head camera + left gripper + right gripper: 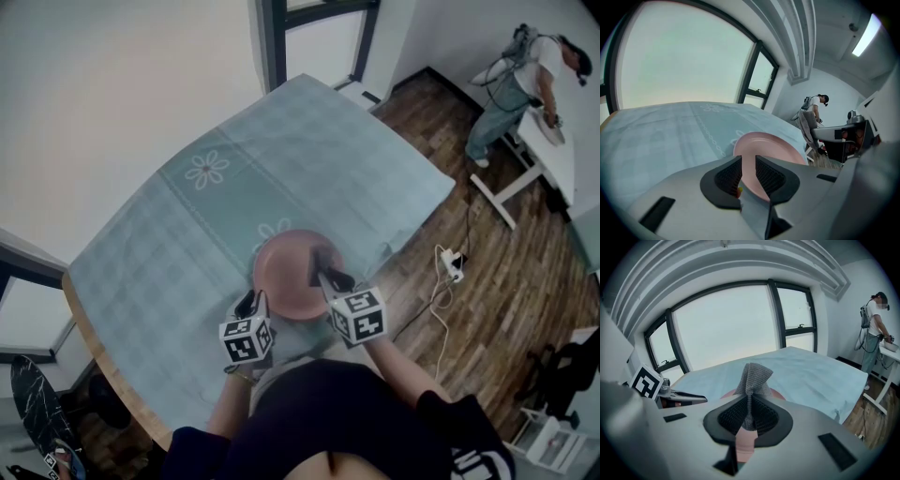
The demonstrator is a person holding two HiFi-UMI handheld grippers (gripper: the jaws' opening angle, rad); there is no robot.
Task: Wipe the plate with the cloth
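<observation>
A pink plate point(284, 279) lies on the blue tablecloth near the table's front edge, right in front of me. My right gripper point(324, 272) reaches over the plate's right part, shut on a grey knitted cloth point(754, 375) that sticks up from between its jaws point(750, 405). The cloth point(323, 255) hangs above the plate's surface. My left gripper point(251, 303) is at the plate's left rim. Its jaws point(748, 162) stand a little apart, and the plate point(774, 145) shows through the gap. I do not see its pads pressing on anything.
The table carries a light blue checked tablecloth point(234, 178) with flower prints; its wooden edge point(92, 349) shows at the left. A power strip and cable point(453, 266) lie on the wooden floor. A person point(525, 70) stands at a white table far right.
</observation>
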